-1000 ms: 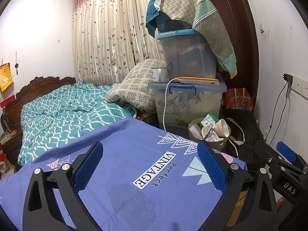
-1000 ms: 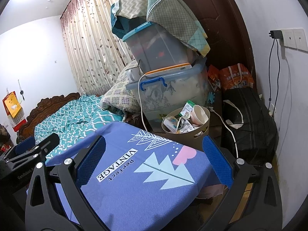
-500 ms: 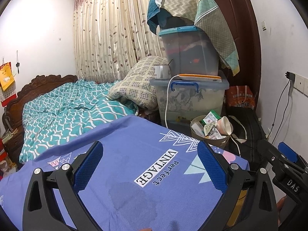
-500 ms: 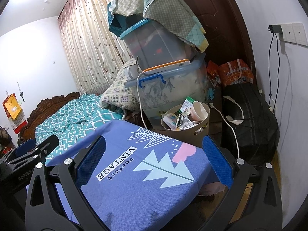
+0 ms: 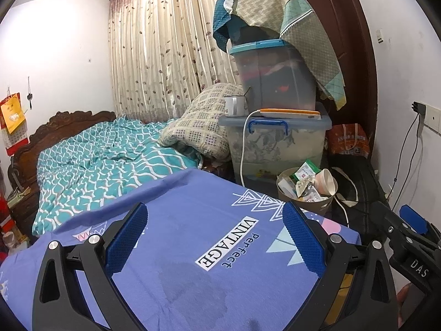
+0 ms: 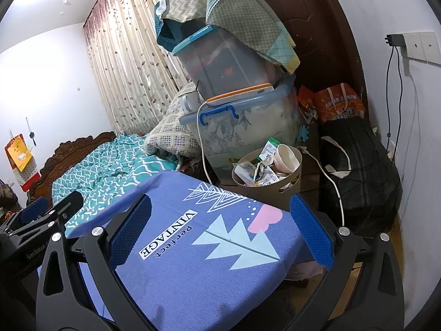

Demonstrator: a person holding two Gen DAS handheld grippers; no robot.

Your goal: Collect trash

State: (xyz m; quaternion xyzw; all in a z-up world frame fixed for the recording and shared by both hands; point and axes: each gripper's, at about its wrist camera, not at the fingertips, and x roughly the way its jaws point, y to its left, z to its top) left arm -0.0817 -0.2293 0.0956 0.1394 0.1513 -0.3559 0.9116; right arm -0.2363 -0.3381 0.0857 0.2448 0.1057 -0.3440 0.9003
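Note:
A tan trash bin [image 5: 323,203] [image 6: 286,185] stands on the floor beyond the far edge of a table with a purple printed cloth [image 5: 193,237] [image 6: 198,248]. It holds wrappers, a green-and-white carton [image 6: 268,146] and a paper cup [image 5: 326,181] [image 6: 286,157]. My left gripper [image 5: 214,234] is open and empty over the cloth. My right gripper [image 6: 220,229] is open and empty over the cloth, and also shows at the right edge of the left wrist view [image 5: 408,234].
Stacked plastic storage boxes [image 5: 275,138] with a draped cloth stand behind the bin. A white cable [image 6: 202,149] hangs from them. A black bag [image 6: 358,165] lies by the right wall. A bed with a teal cover [image 5: 104,162] is to the left.
Both views have tilted down and drawn back slightly; the bin sits a little lower in both frames. Both grippers remain open and empty.

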